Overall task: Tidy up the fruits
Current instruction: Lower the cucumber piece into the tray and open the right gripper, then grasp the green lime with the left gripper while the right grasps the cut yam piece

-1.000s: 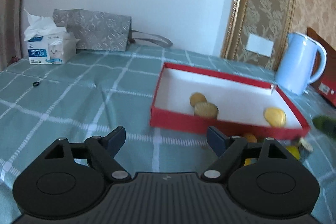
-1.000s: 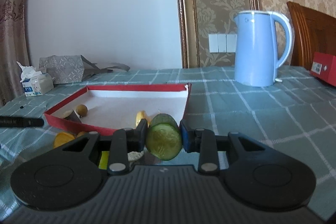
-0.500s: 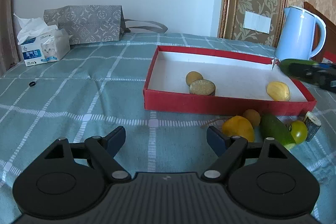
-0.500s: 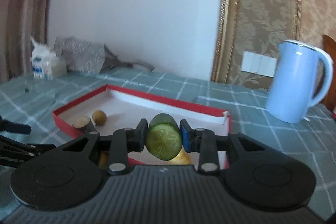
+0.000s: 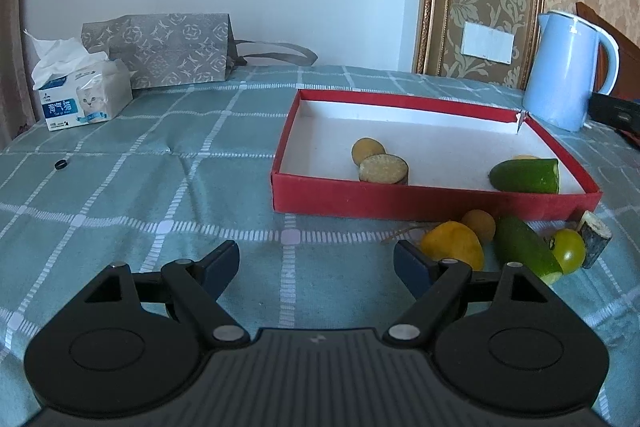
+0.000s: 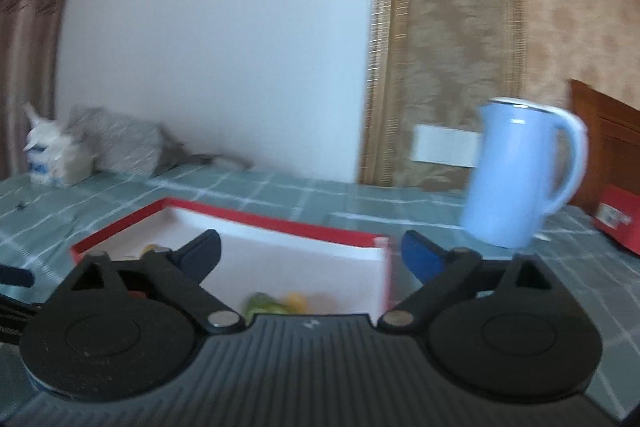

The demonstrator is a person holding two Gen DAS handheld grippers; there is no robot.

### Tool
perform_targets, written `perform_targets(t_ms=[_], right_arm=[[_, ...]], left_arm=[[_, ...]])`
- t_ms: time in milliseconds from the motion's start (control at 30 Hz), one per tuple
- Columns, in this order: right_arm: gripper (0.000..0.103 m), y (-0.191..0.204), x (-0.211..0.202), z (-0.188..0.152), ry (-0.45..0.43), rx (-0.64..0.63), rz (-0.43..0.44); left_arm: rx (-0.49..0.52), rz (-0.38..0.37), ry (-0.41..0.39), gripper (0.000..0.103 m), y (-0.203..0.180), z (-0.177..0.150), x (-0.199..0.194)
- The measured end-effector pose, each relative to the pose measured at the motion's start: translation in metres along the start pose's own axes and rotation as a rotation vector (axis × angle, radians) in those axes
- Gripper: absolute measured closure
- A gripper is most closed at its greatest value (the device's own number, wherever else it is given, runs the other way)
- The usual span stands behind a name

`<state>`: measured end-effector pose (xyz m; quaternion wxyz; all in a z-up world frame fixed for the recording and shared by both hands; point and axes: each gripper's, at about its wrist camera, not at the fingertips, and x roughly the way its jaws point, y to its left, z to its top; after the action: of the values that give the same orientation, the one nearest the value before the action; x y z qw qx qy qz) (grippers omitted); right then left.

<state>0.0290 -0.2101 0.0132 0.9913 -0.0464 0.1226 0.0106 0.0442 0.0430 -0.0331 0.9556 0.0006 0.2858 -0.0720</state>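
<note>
Fruit pile (image 5: 516, 247) lies just right of the spread, empty left tool (image 5: 316, 259), nearer than the right tool (image 6: 310, 251), whose jaws are opening, nothing between.

Both grippers, left (image 5: 316, 263) and right (image 6: 310, 253), are sporting chunky black ribbed bodies, round discs, silver screws and blue pads.

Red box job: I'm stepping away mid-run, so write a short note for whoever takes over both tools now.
Left tool: open, empty, hovering in front of the red box.
Right tool: jaws opening, nothing between them, above the box.
In the box: cucumber half, cut brown-skinned piece, two small yellowish fruits, one mostly hidden.
Left on the cloth: yellow fruit, small brown fruit, second cucumber piece, green tomato, small cut stub.
</note>
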Motion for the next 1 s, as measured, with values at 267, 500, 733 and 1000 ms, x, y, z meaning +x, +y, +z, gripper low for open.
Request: perform_targets(t_ms=[267, 500, 733, 1000], right_arm=[[0.007, -0.046, -0.021, -0.034, 0.036, 0.137, -0.066], [0.007, -0.045, -0.019, -0.036, 0.05, 0.139, -0.074], [0.007, -0.046, -0.021, -0.036, 0.048, 0.154, -0.066], [0.007, -0.047, -0.022, -0.035, 0.042, 0.16, -0.062]], left_arm=[[0.012, -0.036, -0.023, 0.018, -0.004, -0.005, -0.01], [0.056, -0.13, -0.093, 0.018, -0.022, -0.018, -0.037], [0.177, -0.163, -0.104, 0.018, -0.058, -0.027, -0.044], [0.19, -0.179, -0.064, 0.018, -0.072, -0.028, -0.038]])
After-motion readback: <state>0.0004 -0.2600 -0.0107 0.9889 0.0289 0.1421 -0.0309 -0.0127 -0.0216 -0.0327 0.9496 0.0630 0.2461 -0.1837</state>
